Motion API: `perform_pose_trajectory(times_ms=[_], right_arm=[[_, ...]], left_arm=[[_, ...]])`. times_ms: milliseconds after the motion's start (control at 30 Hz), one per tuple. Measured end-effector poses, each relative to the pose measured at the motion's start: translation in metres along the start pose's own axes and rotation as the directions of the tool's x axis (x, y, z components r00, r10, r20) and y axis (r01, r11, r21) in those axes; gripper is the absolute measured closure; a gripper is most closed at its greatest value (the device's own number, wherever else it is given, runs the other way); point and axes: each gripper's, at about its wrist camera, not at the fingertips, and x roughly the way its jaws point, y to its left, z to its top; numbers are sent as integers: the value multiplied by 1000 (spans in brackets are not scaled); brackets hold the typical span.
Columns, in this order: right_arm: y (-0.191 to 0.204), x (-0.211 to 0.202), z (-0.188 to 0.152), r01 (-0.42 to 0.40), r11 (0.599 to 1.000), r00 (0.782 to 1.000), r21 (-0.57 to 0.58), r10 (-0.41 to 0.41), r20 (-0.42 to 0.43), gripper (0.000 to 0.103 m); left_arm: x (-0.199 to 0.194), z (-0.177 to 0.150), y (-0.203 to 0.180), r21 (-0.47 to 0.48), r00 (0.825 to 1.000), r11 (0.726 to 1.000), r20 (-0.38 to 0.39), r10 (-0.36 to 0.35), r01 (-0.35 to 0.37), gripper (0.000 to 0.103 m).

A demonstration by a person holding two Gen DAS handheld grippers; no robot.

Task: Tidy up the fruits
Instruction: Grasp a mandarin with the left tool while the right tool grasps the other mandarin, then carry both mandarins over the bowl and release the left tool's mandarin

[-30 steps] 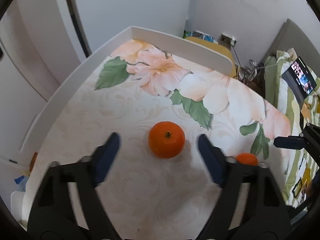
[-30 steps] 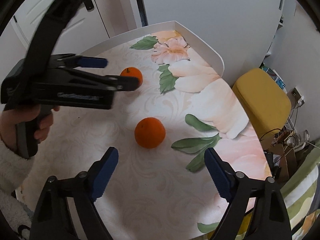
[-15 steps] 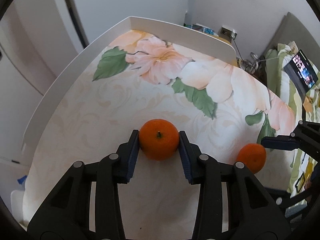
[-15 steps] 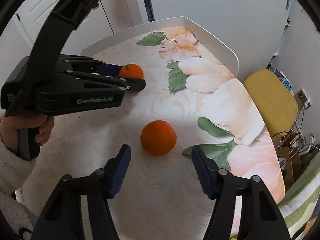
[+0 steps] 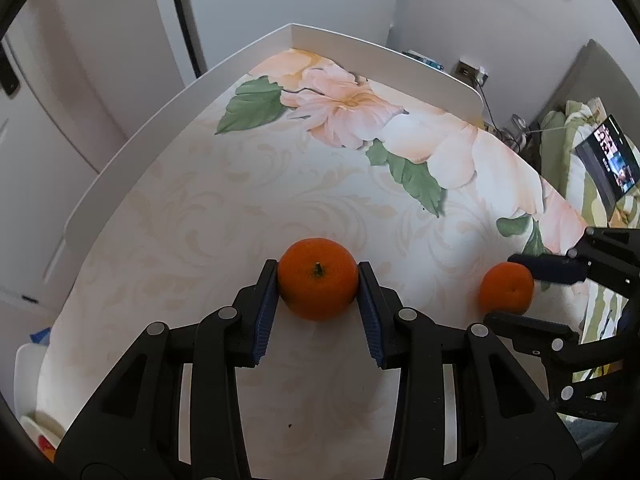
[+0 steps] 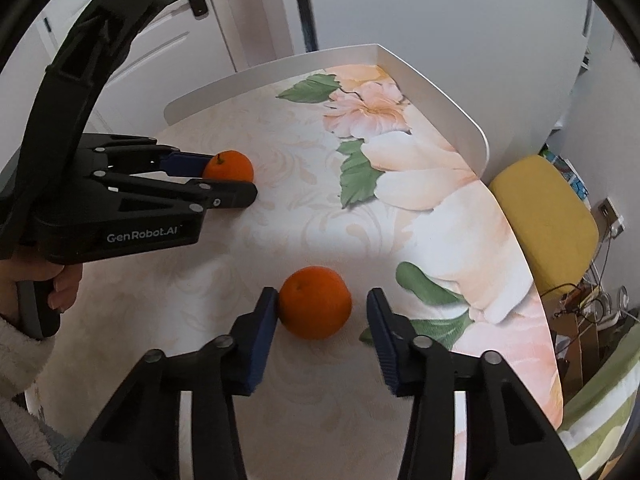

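Both grippers narrowed since before: left gripper (image 5: pixel 318 280) clamps one orange (image 5: pixel 318 289); right gripper (image 6: pixel 322 308) closing around second orange (image 6: pixel 315 302), one pad touching. Fruits on floral table (image 5: pixel 240 200), unsorted.

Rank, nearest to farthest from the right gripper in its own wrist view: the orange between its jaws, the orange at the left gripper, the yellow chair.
1. Orange, between the closing jaws of the right gripper.
2. Second orange, upper left, in the left gripper.
3. Yellow chair, right, beyond the table edge.
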Motion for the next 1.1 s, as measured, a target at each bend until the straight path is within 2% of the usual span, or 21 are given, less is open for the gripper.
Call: perform_pose_trajectory(times_ms=[33,333,700,900,1100], right_arm=[[1,0,0,-8,1000,1000,-9,8,1,69],[3,-7,3,-7,999,1000,-49,8,15,69],[6,-49,11,-65,993,996,-98,71,53,69],[20,-71,22,-118,983,990,-139,127,56,69],[51,-89,37,-175,952,979,-250,195,57,69]], left_arm=[[-1,0,0,-3,1000,1000,2,2,-2,61],[-29,-7,4,-57,999,998,22,37,-36,61],[-91,-26,7,-193,990,976,77,117,-100,61],[-134,-46,15,-303,979,943,101,178,-141,61],[-175,-77,28,-436,957,878,111,269,-196,61]])
